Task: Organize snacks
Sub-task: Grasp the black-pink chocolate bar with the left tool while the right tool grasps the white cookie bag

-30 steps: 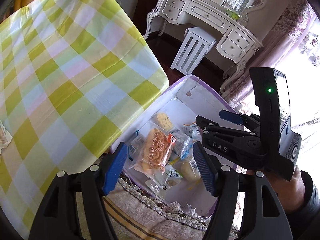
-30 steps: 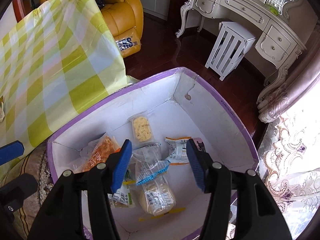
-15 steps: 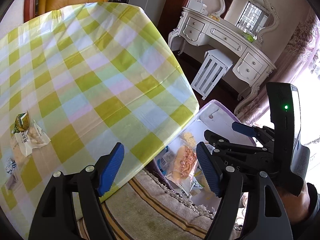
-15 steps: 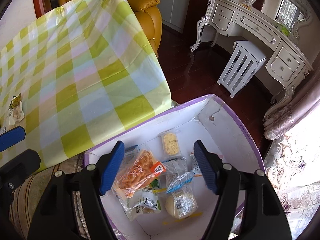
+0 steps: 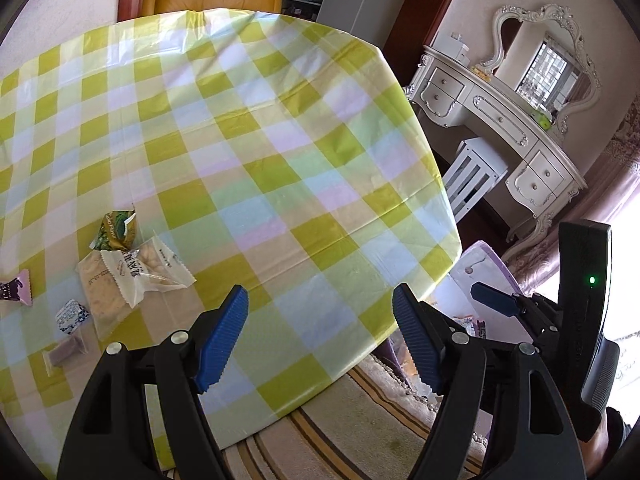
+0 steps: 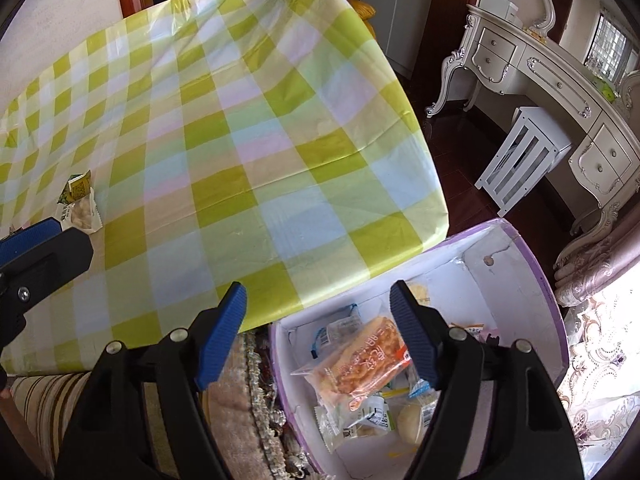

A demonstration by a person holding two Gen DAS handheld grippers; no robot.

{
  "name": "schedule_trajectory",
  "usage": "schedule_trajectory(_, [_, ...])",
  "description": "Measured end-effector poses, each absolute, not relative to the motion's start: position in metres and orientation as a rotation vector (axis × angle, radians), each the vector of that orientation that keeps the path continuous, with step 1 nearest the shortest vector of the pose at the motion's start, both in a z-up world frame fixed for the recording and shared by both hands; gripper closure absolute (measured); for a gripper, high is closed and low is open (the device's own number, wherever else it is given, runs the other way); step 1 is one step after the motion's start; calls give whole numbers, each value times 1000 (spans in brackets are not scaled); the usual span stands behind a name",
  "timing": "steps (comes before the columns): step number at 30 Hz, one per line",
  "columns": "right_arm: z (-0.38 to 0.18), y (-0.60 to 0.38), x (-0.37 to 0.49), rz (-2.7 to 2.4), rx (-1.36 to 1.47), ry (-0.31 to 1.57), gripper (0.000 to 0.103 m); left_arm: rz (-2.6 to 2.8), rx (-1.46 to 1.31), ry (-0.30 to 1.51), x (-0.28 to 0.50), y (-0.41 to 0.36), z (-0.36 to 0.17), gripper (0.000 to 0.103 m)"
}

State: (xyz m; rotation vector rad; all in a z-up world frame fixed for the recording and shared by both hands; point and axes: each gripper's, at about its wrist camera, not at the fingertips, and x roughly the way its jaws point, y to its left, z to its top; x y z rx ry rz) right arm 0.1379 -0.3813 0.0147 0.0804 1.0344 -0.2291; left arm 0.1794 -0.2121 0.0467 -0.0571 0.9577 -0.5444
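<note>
Left wrist view: left gripper (image 5: pixel 320 332) fingers apart, empty, over the checked tablecloth (image 5: pixel 248 152); snack packets (image 5: pixel 132 272) lie at left.

Right wrist view: right gripper (image 6: pixel 318 330) opening, empty (above box edge); box (image 6: pixel 532 276) holds bread packet (image 6: pixel 360 364).

Bright daylight floods in from the right, blowing out the curtains (image 6: pixel 600 320) to white. The tablecloth (image 5: pixel 240 140) shows a soft sheen. Both fisheye views bend hard at dark, vignetted corners; focus stays crisp.
</note>
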Motion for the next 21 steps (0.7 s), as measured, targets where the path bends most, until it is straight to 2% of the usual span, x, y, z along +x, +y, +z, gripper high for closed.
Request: schedule_trajectory(21, [2, -308, 179, -47, 70, 1042, 29, -302, -170, 949, 212, -113, 34, 27])
